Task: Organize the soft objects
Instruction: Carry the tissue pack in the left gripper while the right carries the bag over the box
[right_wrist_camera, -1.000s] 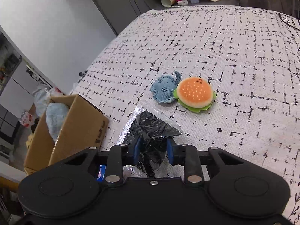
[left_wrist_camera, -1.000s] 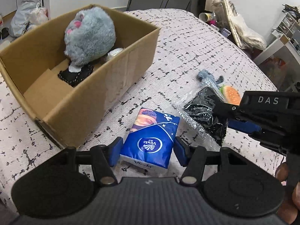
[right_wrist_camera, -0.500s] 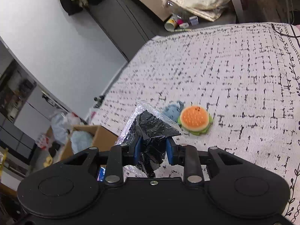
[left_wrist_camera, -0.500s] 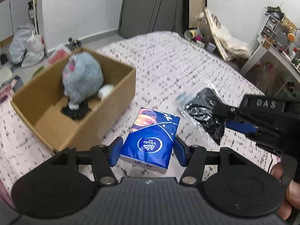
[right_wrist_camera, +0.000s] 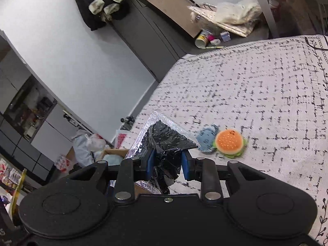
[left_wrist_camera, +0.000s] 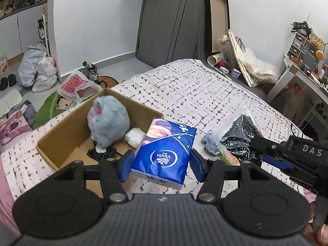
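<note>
My left gripper (left_wrist_camera: pixel 162 165) is shut on a blue Vinda tissue pack (left_wrist_camera: pixel 164 151) and holds it in the air above the bed, right of the cardboard box (left_wrist_camera: pixel 67 141). The box holds a grey plush (left_wrist_camera: pixel 107 125), a white ball and a black item. My right gripper (right_wrist_camera: pixel 167 164) is shut on a clear bag of black fabric (right_wrist_camera: pixel 166 141), lifted off the bed; it also shows in the left wrist view (left_wrist_camera: pixel 242 137). A small blue plush (right_wrist_camera: pixel 206 139) and a burger plush (right_wrist_camera: pixel 229 142) lie on the bed.
The patterned bedspread (right_wrist_camera: pixel 266 86) stretches far and right. Bags and shoes lie on the floor (left_wrist_camera: pixel 37 71) beyond the box. A dark wardrobe (left_wrist_camera: pixel 174 20) and clutter stand past the bed's far edge.
Both grippers have risen from the bed with their loads. The tissue pack and the bag of black fabric are now well above the surface, and the box looks farther below.
</note>
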A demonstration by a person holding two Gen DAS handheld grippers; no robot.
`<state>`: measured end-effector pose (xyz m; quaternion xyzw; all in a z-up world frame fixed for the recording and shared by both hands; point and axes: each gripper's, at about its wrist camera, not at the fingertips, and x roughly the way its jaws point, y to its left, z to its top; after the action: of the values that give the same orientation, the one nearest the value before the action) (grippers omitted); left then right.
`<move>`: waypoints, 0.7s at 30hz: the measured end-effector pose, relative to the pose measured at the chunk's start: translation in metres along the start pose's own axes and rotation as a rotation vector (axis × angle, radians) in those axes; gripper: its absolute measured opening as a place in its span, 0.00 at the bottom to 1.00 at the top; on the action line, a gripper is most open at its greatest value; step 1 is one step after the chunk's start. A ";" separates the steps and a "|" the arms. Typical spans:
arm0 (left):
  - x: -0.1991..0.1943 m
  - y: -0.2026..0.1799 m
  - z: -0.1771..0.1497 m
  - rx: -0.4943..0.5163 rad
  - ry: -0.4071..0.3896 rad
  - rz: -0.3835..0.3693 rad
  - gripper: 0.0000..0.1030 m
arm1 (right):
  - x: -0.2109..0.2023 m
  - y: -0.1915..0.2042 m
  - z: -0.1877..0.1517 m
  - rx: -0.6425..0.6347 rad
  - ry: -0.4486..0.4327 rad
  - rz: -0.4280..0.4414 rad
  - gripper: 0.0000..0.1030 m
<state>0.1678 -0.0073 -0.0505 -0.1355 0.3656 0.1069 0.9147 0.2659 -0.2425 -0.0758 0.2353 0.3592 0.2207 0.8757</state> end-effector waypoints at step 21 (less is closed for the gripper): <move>-0.007 0.051 0.050 0.044 -0.008 -0.038 0.56 | 0.002 0.044 -0.010 -0.054 -0.067 0.035 0.26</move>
<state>0.1799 0.0559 -0.0195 -0.1216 0.3614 0.0821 0.9208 0.2501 -0.2044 -0.0581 0.2251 0.3196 0.2375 0.8893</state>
